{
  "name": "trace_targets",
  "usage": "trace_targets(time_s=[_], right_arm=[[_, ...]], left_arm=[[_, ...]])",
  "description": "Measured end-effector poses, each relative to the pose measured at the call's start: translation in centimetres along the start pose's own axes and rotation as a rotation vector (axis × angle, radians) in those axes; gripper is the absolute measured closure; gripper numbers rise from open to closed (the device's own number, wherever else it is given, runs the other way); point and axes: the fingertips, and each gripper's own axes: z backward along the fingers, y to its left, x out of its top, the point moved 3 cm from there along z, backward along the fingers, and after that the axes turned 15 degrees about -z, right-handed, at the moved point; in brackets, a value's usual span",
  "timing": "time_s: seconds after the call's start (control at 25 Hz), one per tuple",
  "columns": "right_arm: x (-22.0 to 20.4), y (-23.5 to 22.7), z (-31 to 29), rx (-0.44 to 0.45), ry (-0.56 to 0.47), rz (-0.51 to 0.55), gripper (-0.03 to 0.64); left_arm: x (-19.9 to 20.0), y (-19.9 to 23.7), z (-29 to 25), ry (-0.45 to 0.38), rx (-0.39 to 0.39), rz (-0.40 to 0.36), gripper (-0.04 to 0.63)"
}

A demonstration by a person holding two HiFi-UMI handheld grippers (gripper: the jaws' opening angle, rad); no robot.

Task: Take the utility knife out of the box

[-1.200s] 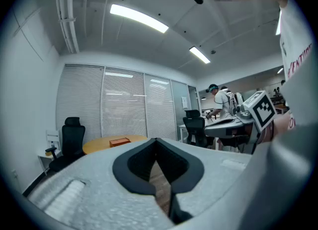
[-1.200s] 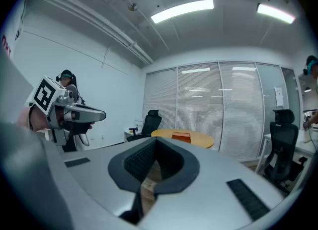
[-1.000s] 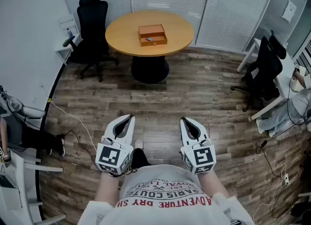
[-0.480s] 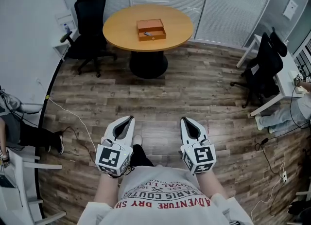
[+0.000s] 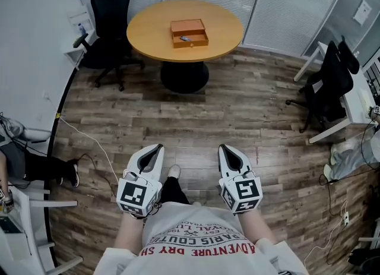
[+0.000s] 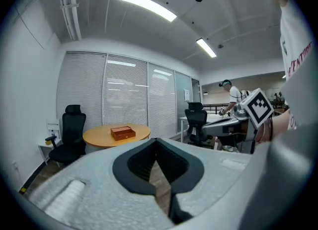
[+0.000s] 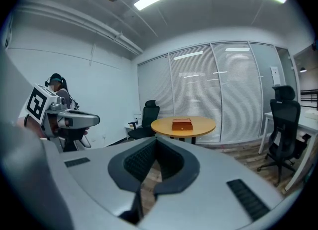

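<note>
While the head view looks down into the open box on the round bench and catches the utility knife lying inside, both gripper views only get the box's side. Left gripper and right gripper hang over the floor well apart from it, jaws pressed together on nothing.

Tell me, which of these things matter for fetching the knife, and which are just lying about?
Part of the job:
wooden box on the round table
small grey item in it, probably the knife
left gripper and right gripper, both shut, empty

Just lying about:
black chair by the table
black chair at the right
</note>
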Motion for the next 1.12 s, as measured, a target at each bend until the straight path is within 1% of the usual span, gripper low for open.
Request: trace_targets(time_s=[0.4,0.6,0.88,1.12], right_arm=[[1.9,0.7,-8.7,-0.006,0.055,0.011,0.611],[2.8,2.2,-13.7,-0.006,0.078,0.042,0.609],[4.9,4.7,-19.9,-0.027,0.061,0.066,0.611],[5.9,5.1,-24.1,-0.079,0.043,0.055,0.609]], left_arm=[[-1.3,7.4,-4.7,0.001,-0.005,0.026,0.600],[-2.9,12.5,-6.1,-0.003,0.016,0.058,0.600],[-4.0,20.1,-8.7,-0.036,0.017,0.072,0.600],[-4.3,24.6,-11.7,-0.063,-0.029,0.060,0.600]])
